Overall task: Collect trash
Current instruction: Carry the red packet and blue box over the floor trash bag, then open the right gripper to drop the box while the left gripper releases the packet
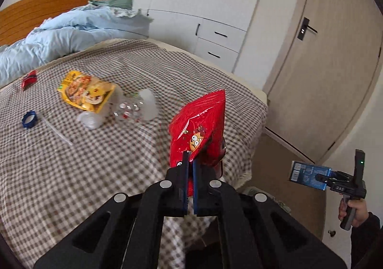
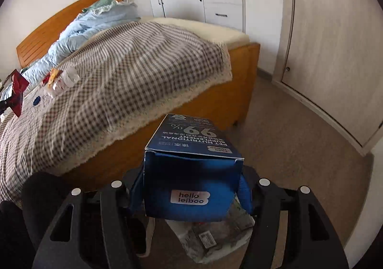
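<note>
- The left gripper (image 1: 190, 161) is clamped on the lower edge of a red bag (image 1: 198, 127), which is held up over the near edge of the bed (image 1: 107, 173); its long axis runs up and away from the jaws.
- The right gripper (image 2: 191, 194) is closed across a blue box (image 2: 191, 173), gripped on its sides, with the box's long axis pointing forward along the fingers, over the floor beside the bed.
- Directly below the box, between the right fingers, a pale bag of rubbish (image 2: 215, 238) is seen on the floor; the coming drop is judged to turn on this alignment.
- The right hand is judged nearer that bag than the left.
- Still left on the bed: a yellow pouch (image 1: 83, 92), a clear bottle (image 1: 134, 108), a blue ring (image 1: 29, 120) and a small red wrapper (image 1: 29, 78), well apart from both grippers.
</note>
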`<state>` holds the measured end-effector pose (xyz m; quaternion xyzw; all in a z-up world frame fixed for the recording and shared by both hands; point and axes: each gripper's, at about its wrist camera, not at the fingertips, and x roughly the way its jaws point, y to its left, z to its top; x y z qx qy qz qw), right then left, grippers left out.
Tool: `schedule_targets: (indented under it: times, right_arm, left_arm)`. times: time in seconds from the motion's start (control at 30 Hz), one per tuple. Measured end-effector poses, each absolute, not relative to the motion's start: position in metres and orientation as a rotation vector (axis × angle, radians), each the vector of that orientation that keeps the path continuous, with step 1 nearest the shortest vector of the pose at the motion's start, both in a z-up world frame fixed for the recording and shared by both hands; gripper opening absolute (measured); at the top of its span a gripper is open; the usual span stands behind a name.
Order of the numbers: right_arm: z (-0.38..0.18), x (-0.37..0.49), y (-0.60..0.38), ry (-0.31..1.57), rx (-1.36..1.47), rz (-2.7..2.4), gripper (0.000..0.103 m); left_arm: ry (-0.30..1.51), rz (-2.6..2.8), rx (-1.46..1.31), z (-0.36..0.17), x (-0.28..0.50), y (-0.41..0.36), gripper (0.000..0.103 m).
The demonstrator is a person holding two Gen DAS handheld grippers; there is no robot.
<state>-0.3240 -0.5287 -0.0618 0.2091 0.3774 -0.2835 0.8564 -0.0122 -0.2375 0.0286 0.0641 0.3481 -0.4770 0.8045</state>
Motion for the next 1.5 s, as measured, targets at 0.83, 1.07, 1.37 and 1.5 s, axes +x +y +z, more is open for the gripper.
schedule_targets:
  times: [0.83,1.07,1.37,1.5]
  right_arm:
    - [-0.278,-0.339,-0.553,1.329,0.734,-0.467,0.068]
    - [-0.276,-0.356,-0.568,1.289,0.758,-0.564,0.068]
    - [-0.229,-0.38,-0.589,1.139,0.742,-0.713,0.068]
    - [-0.229,-0.39,-0.598,1.106,0.772,-0.732,0.071]
  left_arm:
    - [0.977,-1.365,0.529,-0.076,-0.184,-0.443,0.0]
    - [1.075,-1.362,0.585,-0.107,-0.202,-0.472,0.0]
    - [1.365,-1.267,0.736,-0.187,-0.217,-0.55,0.001]
    - [1.436,-1.218,0.858,-0.229,-0.233,-0.56,0.014]
